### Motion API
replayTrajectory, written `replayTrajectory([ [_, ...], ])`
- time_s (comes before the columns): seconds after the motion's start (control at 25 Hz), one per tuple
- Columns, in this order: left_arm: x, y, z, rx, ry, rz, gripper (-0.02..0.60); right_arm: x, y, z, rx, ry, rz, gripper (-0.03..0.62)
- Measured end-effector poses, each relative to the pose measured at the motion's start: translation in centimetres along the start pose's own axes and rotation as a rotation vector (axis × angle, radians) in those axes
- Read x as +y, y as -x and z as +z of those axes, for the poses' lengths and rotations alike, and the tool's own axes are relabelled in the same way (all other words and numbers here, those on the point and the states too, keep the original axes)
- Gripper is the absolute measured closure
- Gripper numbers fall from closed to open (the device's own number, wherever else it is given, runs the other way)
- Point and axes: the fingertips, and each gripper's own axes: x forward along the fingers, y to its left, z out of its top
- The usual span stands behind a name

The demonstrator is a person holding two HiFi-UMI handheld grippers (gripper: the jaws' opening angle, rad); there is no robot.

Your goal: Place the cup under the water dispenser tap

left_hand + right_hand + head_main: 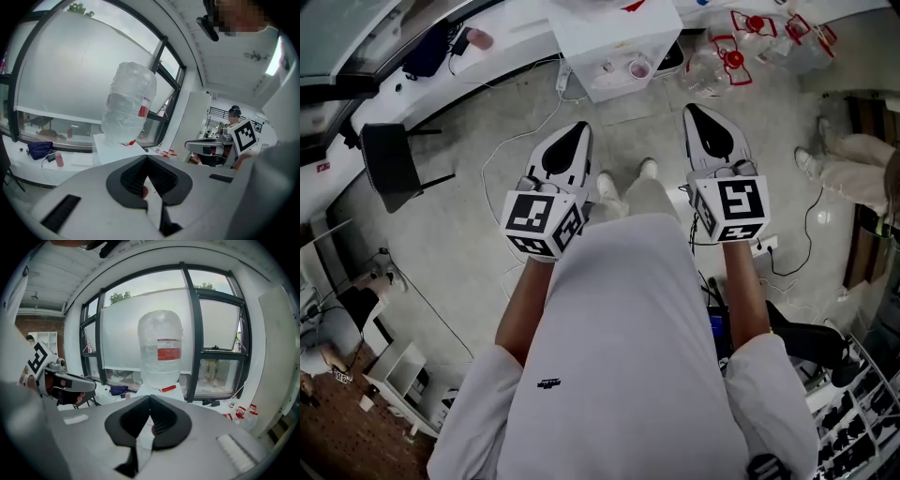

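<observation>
Dark chair at far left, and cables snake over the floor beside it; left gripper is pinched together on nothing; the little pink cup is at upper centre, at the front of the white water dispenser; can't tell if it's right under a tap; it looks light and thin-walled, probably squashy, so I'd pinch the side wall gently; right gripper is closed and empty too; red-capped jugs crowd the dispenser's right, so the left approach looks freer.
</observation>
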Motion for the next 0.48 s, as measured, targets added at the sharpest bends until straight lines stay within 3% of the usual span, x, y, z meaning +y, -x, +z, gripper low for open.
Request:
replayTrajectory([
  [0.48, -0.9, 4.5, 2.7, -0.086, -0.035, -0.017, 0.582, 1.4, 5.9, 2.7, -0.105, 0.000, -0.046, 0.583],
])
